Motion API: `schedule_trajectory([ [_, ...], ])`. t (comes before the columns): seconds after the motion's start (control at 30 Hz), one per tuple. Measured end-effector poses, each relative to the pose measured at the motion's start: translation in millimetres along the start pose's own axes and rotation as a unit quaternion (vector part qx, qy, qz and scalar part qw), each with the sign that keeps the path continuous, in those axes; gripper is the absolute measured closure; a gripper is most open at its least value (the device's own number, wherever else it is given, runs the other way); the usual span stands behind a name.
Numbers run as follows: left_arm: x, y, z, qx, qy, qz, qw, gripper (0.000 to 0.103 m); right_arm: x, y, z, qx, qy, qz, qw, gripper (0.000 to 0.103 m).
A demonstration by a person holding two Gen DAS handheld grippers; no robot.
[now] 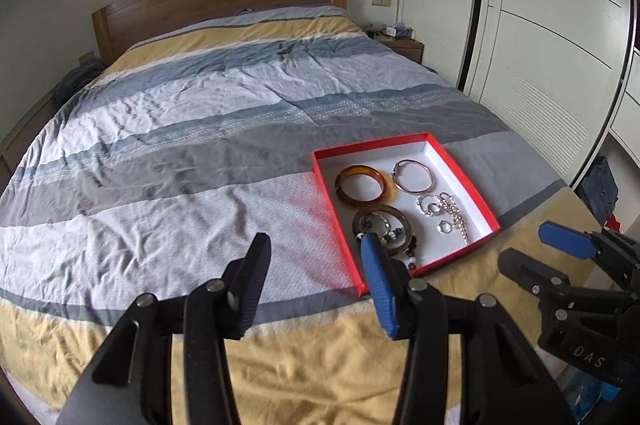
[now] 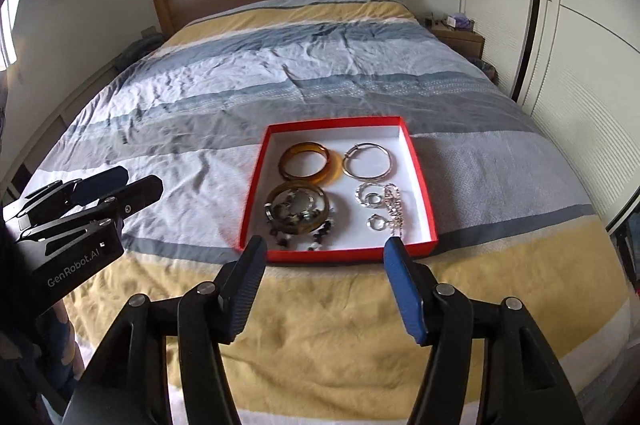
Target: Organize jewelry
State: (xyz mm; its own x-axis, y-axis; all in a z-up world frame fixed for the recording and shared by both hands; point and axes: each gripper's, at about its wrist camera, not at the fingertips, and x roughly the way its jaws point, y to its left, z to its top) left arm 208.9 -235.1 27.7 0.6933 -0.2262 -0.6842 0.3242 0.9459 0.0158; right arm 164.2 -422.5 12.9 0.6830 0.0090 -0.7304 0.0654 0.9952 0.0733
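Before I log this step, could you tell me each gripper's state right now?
Left gripper: open, holding nothing.
Right gripper: open, holding nothing.

Both grippers are built of black linkage arms joined with silver pivot screws. Each left gripper (image 1: 316,253) and right gripper (image 2: 326,257) carries one black ribbed pad and one blue pad. "GenRobot.AI" is printed in white on the left housing.
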Motion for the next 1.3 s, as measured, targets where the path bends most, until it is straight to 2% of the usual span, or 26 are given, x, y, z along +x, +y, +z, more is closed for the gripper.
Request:
schedule_trajectory([
  [0.27, -106.5, 59.2, -44.0, -0.034, -0.042, 0.040, 0.9978, 0.058, -70.0, 70.3, -27.5, -0.041, -0.027, 0.030, 0.998, 0.035],
  [0.5, -174.8, 97.8, -84.7, -0.048, -0.066, 0.082, 0.9933, 0.058, -116.3, 103.8, -52.3, -0.031, -0.060, 0.042, 0.997, 0.034],
  [0.77, -220.4, 118.2, -126.3, -0.059, -0.084, 0.082, 0.9913, 0.058, -148.3, 127.6, -80.5, -0.040, -0.068, 0.034, 0.996, 0.033],
  [1.3, -290.9, 105.6, -171.1, -0.052, -0.132, 0.067, 0.9876, 0.058, -214.8, 147.4, -123.3, -0.059, -0.105, 0.028, 0.992, 0.029],
])
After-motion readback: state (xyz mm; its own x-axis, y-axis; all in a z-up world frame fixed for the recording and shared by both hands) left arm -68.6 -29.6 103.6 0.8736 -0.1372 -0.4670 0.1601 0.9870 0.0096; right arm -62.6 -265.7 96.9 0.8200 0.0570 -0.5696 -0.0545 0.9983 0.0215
